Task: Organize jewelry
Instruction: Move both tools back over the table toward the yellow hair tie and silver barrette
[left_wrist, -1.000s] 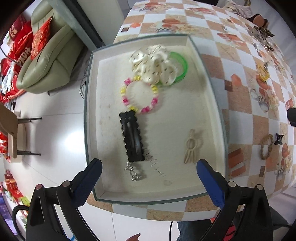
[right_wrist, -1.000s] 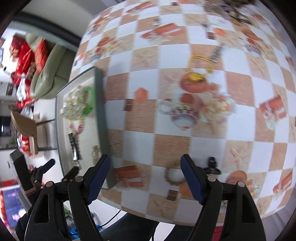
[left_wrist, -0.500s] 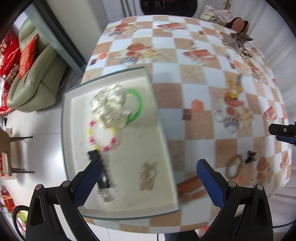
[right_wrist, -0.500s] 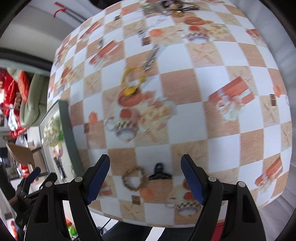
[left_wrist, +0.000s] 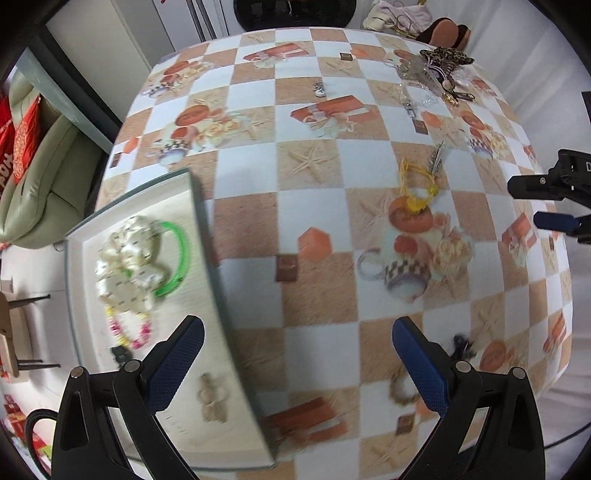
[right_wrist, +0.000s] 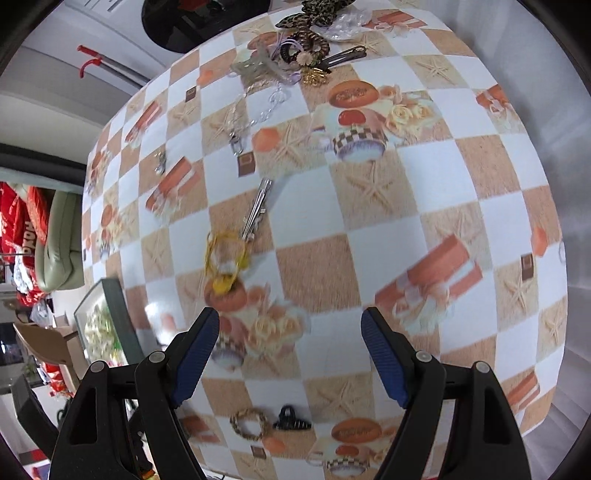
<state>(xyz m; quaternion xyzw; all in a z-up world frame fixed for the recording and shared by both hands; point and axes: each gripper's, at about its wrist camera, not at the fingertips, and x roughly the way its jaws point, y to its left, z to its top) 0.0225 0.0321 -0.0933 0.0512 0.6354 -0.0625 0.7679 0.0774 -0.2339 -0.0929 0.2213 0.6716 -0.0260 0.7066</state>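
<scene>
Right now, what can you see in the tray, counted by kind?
Bracelets: 2 (green bangle, pink-and-yellow beaded bracelet)
Hair accessories: 3 (cream bow, black clip, beige clip)
Total: 5 visible in the tray; the left tool may hide more.

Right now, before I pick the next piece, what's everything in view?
tray: one, white, table's left edge
cream scrunchie, green bangle, pink-yellow bead bracelet, beige clip: one each, in the tray
yellow hair tie, silver clip: one each, mid-table
braided ring, black claw clip: one each, near edge
mixed accessory pile: far edge
left gripper, right gripper: open, empty
</scene>
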